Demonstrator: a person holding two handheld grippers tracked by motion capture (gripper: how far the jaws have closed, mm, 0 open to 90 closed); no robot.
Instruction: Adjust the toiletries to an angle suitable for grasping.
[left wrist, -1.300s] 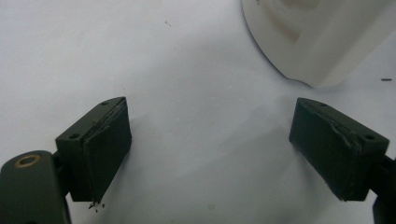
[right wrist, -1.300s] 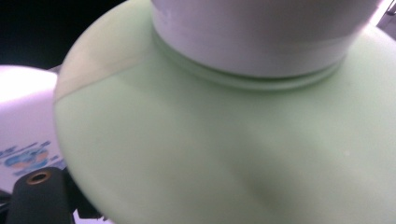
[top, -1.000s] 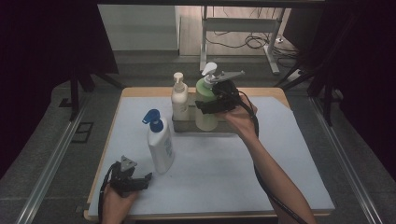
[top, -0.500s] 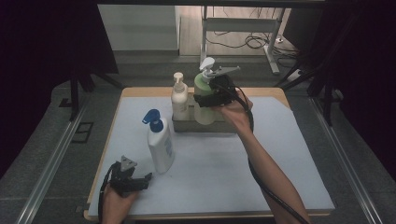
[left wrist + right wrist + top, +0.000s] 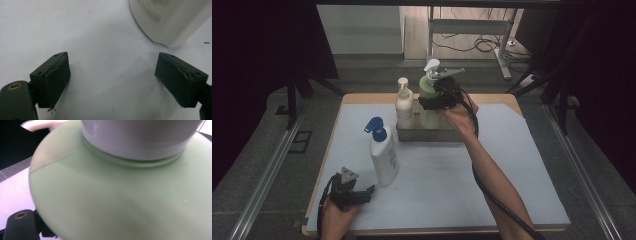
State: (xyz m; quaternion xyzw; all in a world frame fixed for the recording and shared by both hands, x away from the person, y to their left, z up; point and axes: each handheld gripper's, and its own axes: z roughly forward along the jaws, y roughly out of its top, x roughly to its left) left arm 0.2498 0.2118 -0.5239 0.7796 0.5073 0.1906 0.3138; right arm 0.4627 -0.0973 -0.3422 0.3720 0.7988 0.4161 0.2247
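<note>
The right tongs [image 5: 435,100] grip the green pump bottle [image 5: 428,90] around its shoulder, just under the white collar, as the right gripper view shows the green body pressed between them. The bottle stands upright in the grey tray [image 5: 432,134] at the far side of the bench [image 5: 512,190], just beside a cream pump bottle [image 5: 404,104]. The step in hand looks like setting this bottle down into the tray; the next move likely calls for seating it flat, then opening and backing away without tipping it. The left tongs [image 5: 112,80] rest wide and empty on the bench, near the white bottle with the blue pump [image 5: 382,155].
</note>
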